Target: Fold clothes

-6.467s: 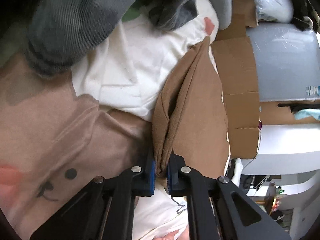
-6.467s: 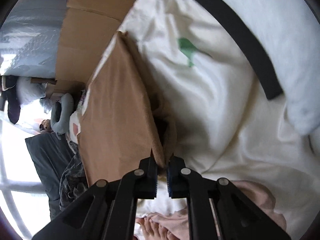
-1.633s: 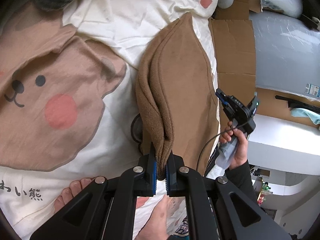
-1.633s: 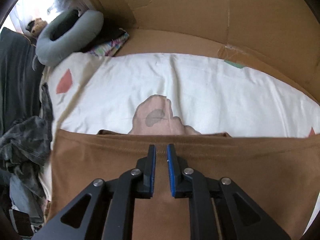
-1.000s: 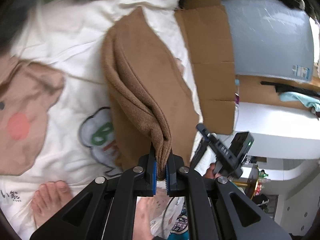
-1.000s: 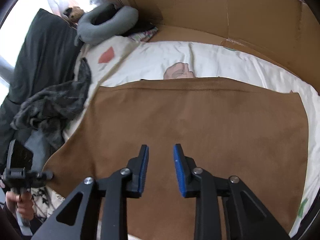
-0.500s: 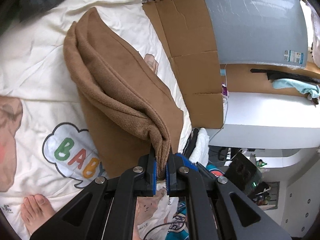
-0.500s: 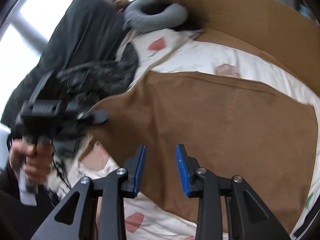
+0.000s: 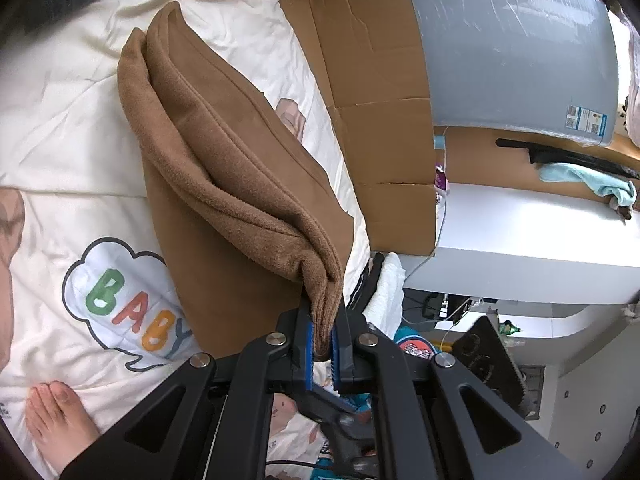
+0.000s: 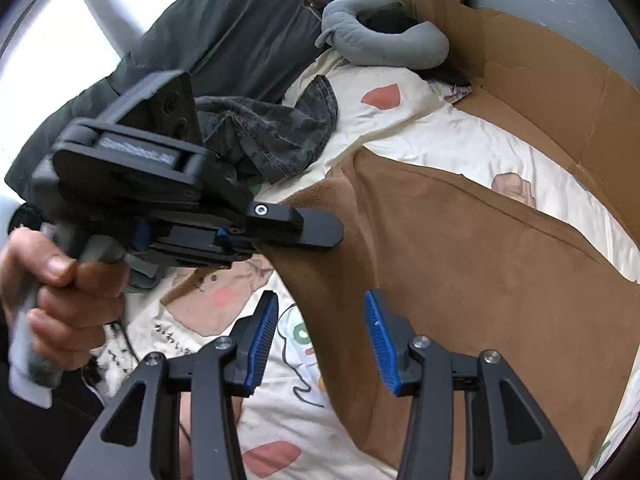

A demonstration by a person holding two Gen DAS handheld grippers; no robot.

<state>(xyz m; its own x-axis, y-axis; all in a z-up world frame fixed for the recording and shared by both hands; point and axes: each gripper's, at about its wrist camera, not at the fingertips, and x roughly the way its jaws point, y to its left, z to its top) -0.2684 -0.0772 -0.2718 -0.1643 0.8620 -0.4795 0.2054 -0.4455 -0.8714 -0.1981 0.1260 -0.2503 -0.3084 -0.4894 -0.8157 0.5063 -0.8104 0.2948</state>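
A brown fleece garment lies partly folded on a cream printed bedsheet. My left gripper is shut on a bunched corner of the brown garment and holds it lifted above the sheet. In the right wrist view the brown garment spreads flat to the right. My right gripper is open wide and empty, hovering over the garment's near edge. The left gripper shows in that view, held in a hand, clamping the garment's corner.
A dark camouflage garment, a black pillow and a grey neck pillow lie at the head of the bed. Cardboard lines the far side. A bare foot rests on the sheet. A white desk stands beyond.
My right gripper let go of the garment, opened wide and drew back toward the left gripper. My left gripper kept its hold and carried the corner over, doubling the garment.
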